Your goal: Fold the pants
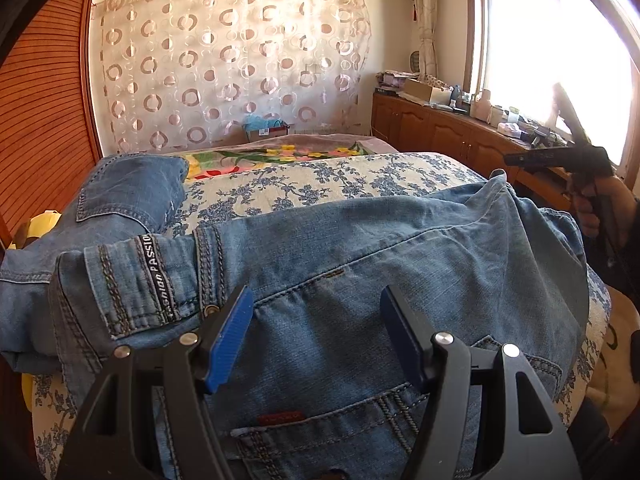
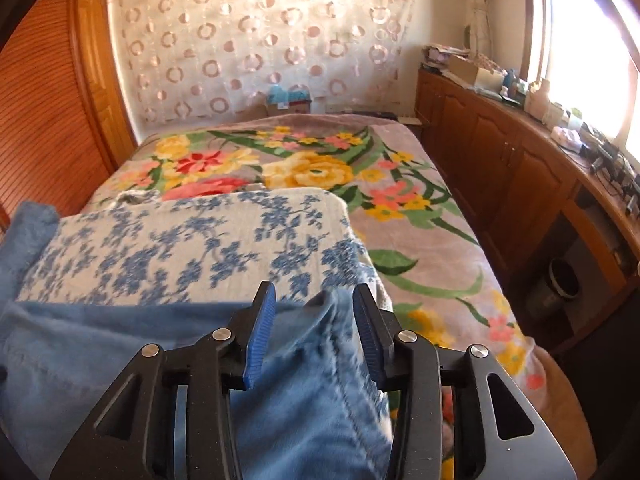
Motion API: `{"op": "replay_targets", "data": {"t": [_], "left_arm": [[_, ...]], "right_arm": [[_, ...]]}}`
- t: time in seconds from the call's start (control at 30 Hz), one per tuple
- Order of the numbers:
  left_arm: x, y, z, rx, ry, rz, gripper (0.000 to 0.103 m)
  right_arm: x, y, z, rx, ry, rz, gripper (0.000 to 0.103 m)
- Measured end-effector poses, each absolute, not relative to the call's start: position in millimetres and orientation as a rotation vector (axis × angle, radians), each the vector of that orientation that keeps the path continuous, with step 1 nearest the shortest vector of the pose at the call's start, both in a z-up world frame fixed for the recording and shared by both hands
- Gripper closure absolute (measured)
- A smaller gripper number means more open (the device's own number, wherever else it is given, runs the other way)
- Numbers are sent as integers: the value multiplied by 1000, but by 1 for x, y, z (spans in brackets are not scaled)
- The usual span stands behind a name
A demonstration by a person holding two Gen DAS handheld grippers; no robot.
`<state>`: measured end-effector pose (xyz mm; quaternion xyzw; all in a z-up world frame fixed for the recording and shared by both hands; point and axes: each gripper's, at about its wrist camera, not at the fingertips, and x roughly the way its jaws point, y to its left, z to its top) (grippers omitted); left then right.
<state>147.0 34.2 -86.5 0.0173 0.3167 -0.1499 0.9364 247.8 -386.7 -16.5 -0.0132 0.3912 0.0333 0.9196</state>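
Wardrobe (image 1: 44, 120) far left. Jeans (image 1: 360, 260) lie across blue-flower cloth (image 1: 320, 184) on bed (image 2: 420, 240). Left claw (image 1: 316, 336) spread, over jeans' seat, nothing pinched. Right claw (image 2: 314, 332) part spread w/ a jeans fold between pads, not squeezed. Cabinets (image 2: 500, 160) + window (image 2: 592, 40) at right.

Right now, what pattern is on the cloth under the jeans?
Blue flowers on cream cloth, clearest in the right wrist view.

Bed (image 2: 420, 240) under a floral blanket (image 2: 304, 168), blue-flowered folded cover (image 2: 192, 240) on it, denim pants (image 1: 360, 264) spread across that cover
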Motion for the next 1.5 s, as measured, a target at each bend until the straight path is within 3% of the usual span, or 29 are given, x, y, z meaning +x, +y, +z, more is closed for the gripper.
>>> {"op": "replay_targets", "data": {"t": [0.53, 0.87, 1.5], "left_arm": [[153, 25, -89, 75, 679, -283, 37], [155, 21, -87, 88, 674, -300, 37], [205, -57, -54, 183, 711, -492, 37]], "right_arm": [[124, -413, -39, -28, 789, 112, 54], [111, -423, -55, 0, 792, 85, 54], [124, -343, -60, -49, 763, 255, 54]]}}
